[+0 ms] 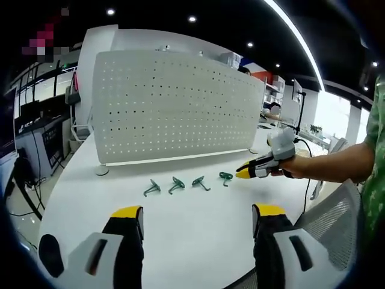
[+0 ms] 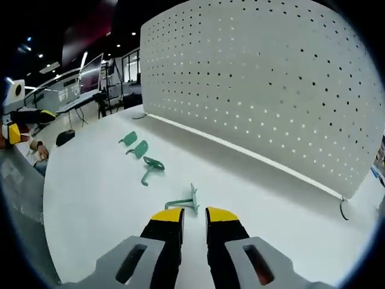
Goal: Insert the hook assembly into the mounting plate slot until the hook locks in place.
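Yellow-tipped right gripper point(image 2: 194, 215) near green hook point(image 2: 184, 203)

You get bright, even ceiling light on the white desk point(image 1: 198, 229); shadows stay soft, fisheye bends the edges, and the far room looks perhaps slightly blurred.

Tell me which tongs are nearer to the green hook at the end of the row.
Right. The right tongs sit just short of that hook, tips almost on it. The left tongs hang back at the table's near edge, well apart from it.
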The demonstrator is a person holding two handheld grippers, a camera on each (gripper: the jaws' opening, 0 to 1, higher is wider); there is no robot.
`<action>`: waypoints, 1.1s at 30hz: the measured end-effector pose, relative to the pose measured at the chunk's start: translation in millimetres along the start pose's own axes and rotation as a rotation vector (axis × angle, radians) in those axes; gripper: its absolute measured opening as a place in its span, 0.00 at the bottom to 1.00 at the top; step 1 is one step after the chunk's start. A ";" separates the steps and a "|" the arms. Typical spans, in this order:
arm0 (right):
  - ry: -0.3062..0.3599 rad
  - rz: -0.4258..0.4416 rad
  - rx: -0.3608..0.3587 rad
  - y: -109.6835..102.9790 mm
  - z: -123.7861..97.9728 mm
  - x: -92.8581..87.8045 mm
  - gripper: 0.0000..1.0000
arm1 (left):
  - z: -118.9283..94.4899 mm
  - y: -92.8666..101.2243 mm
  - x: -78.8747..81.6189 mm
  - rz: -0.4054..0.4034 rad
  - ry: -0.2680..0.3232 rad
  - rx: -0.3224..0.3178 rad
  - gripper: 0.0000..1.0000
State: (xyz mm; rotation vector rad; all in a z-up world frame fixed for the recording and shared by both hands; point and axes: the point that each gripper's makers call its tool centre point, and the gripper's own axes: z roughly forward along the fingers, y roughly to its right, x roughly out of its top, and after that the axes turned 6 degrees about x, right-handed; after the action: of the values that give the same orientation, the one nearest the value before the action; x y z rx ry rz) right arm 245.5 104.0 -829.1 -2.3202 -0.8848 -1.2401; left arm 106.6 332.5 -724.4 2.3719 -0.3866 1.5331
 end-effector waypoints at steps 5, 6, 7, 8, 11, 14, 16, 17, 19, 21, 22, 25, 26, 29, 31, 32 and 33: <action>-0.005 -0.002 -0.002 2.1 1.4 -1.1 0.10 | 0.5 0.3 -1.0 0.000 -0.003 -0.002 0.75; -0.003 -0.005 -0.001 2.1 1.7 -0.5 0.10 | 0.5 0.3 -1.3 0.001 -0.004 -0.002 0.75; -0.004 -0.007 0.000 2.0 2.1 -0.4 0.10 | 0.6 0.4 -1.6 0.002 -0.005 -0.003 0.75; -0.005 -0.011 0.004 1.0 2.7 -0.3 0.09 | 0.7 0.2 -1.9 0.003 -0.007 -0.002 0.75; -0.006 -0.017 0.011 -0.6 4.6 -0.2 0.08 | 1.0 0.1 -2.2 0.001 -0.008 -0.002 0.75; -0.013 -0.027 0.015 -0.9 8.3 -1.1 0.07 | 1.3 0.5 -2.8 0.002 -0.010 -0.004 0.75; -0.014 -0.028 0.017 -0.3 10.2 -1.5 0.07 | 1.4 0.4 -3.4 0.003 -0.013 -0.004 0.75; -0.015 -0.030 0.017 -0.3 10.6 -1.5 0.06 | 1.3 0.5 -3.5 0.004 -0.014 -0.005 0.74; -0.020 -0.034 0.021 -0.9 12.1 -2.8 0.06 | 1.3 0.4 -3.8 0.003 -0.015 -0.005 0.74; -0.025 -0.041 0.024 -2.2 13.4 -5.1 0.05 | 1.4 0.4 -4.0 0.003 -0.015 -0.005 0.74; -0.028 -0.044 0.026 -2.9 13.4 -5.4 0.05 | 1.4 0.4 -4.1 0.002 -0.015 -0.005 0.74; -0.020 -0.052 0.028 -3.3 13.8 -4.0 0.05 | 1.7 0.6 -4.8 0.003 -0.019 -0.008 0.74; -0.025 -0.056 0.027 -3.4 14.5 -4.9 0.05 | 1.8 0.8 -5.0 0.004 -0.020 -0.009 0.74; -0.030 -0.059 0.025 -2.6 15.6 -6.1 0.04 | 1.8 1.3 -5.2 0.004 -0.022 -0.011 0.74; -0.027 -0.061 0.020 -1.0 15.8 -5.6 0.03 | 1.8 1.3 -5.1 0.005 -0.021 -0.011 0.74; -0.027 -0.061 0.020 -0.6 16.0 -5.6 0.03 | 1.7 1.3 -5.0 0.005 -0.021 -0.011 0.74; -0.025 -0.062 0.020 -0.2 16.2 -5.2 0.02 | 1.8 1.2 -5.0 0.005 -0.021 -0.011 0.74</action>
State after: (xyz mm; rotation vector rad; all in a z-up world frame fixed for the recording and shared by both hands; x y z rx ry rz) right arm 253.0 111.6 -842.3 -2.3139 -0.9798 -1.2237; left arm 105.6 331.0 -729.6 2.3826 -0.4054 1.5056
